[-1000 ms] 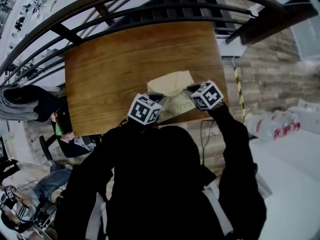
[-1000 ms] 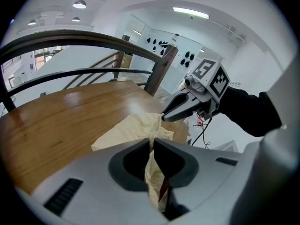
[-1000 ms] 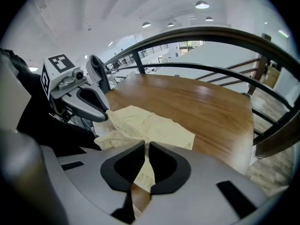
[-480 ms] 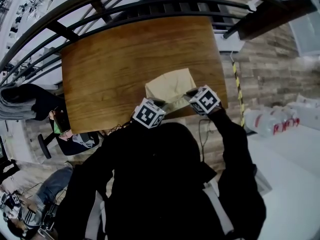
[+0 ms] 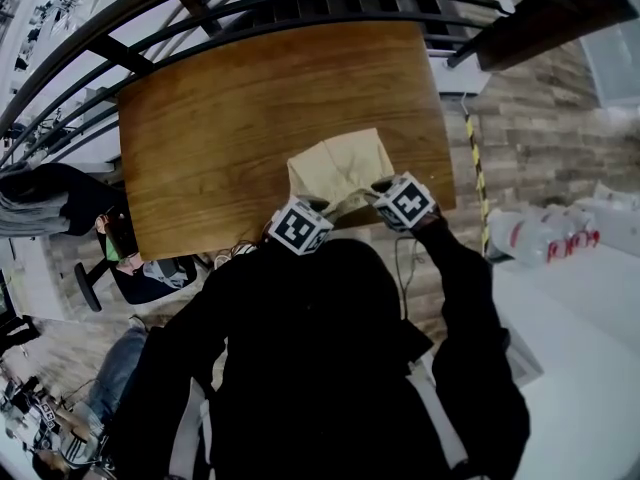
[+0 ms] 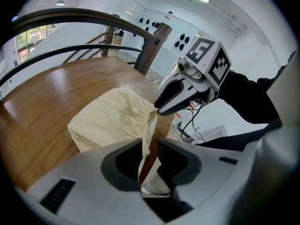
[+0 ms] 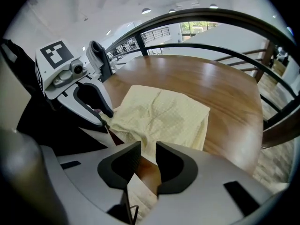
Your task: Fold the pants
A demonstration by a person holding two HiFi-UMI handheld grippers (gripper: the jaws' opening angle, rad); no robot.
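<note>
- While the wooden worktop (image 5: 220, 118) fills most of the head view, pale yellow pants (image 5: 335, 163) lie bunched at its near edge, with some cloth hanging over.
- The left gripper (image 6: 150, 157) and right gripper (image 7: 148, 164) sit side by side at the pants' near edge, pointing steeply down.
- Both sets of jaws have just been opening. They stand slightly apart, with cloth in each gap but not pinched.
- This looks like the release after a fold. The next move likely calls for lifting clear without dragging cloth, then regrasping.
</note>
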